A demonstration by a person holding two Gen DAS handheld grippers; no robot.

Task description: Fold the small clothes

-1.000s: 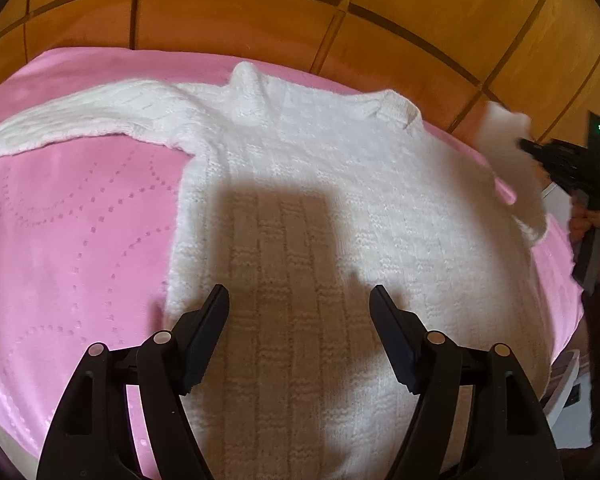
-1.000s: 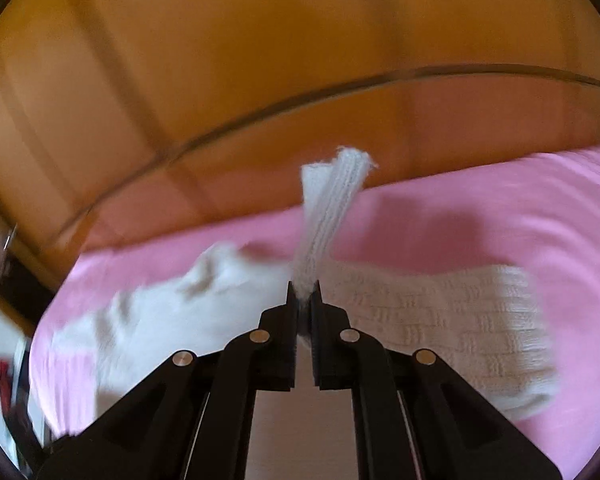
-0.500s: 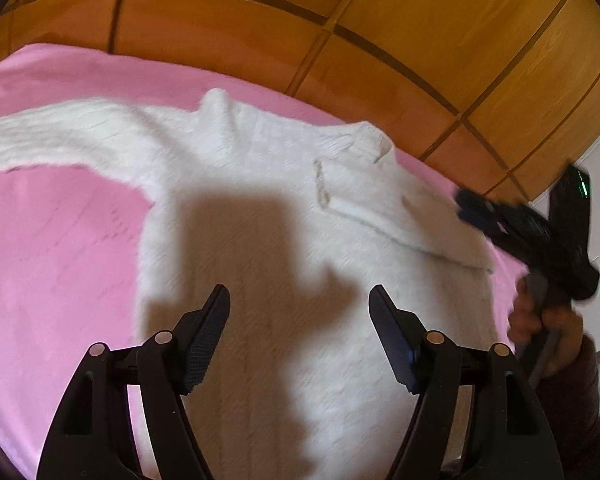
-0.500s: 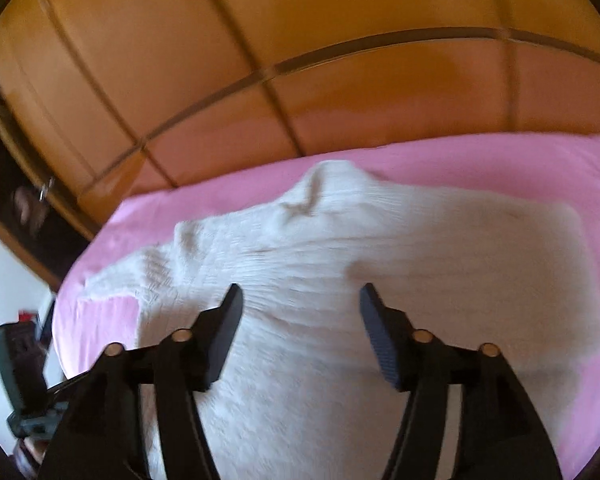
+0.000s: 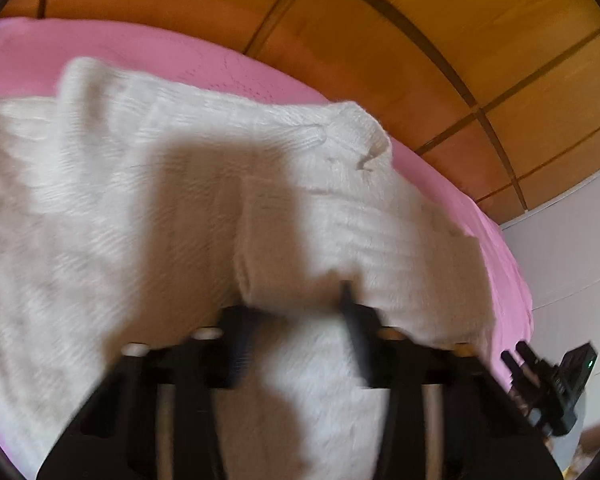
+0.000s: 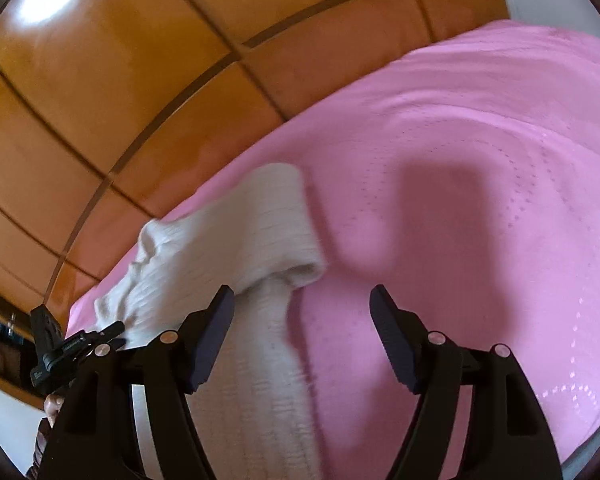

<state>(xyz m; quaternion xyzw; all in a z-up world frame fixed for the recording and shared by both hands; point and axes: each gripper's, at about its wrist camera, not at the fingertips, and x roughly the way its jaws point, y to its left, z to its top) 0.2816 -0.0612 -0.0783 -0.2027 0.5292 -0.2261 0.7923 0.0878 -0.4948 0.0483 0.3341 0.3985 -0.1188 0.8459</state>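
Observation:
A white knitted sweater point(image 5: 148, 200) lies on the pink bedspread point(image 5: 180, 60), with its right sleeve folded over the body. My left gripper point(image 5: 296, 320) is low against the sweater, its jaws apart with fabric bunched between them; the view is blurred. My right gripper point(image 6: 302, 332) is open and empty above the bedspread point(image 6: 480, 200), its left finger point(image 6: 212, 336) beside the sweater's edge point(image 6: 236, 236). The right gripper also shows at the lower right of the left wrist view point(image 5: 548, 384), and the left gripper at the lower left of the right wrist view point(image 6: 60, 344).
An orange wooden panelled wall point(image 5: 420, 20) runs behind the bed. A pale wall point(image 5: 572, 260) stands to the right of it. Bare pink bedspread fills the right half of the right wrist view.
My right gripper let go of the sleeve, which now lies folded on the body, and swung right over bare bedspread. My left gripper dropped forward onto the sweater.

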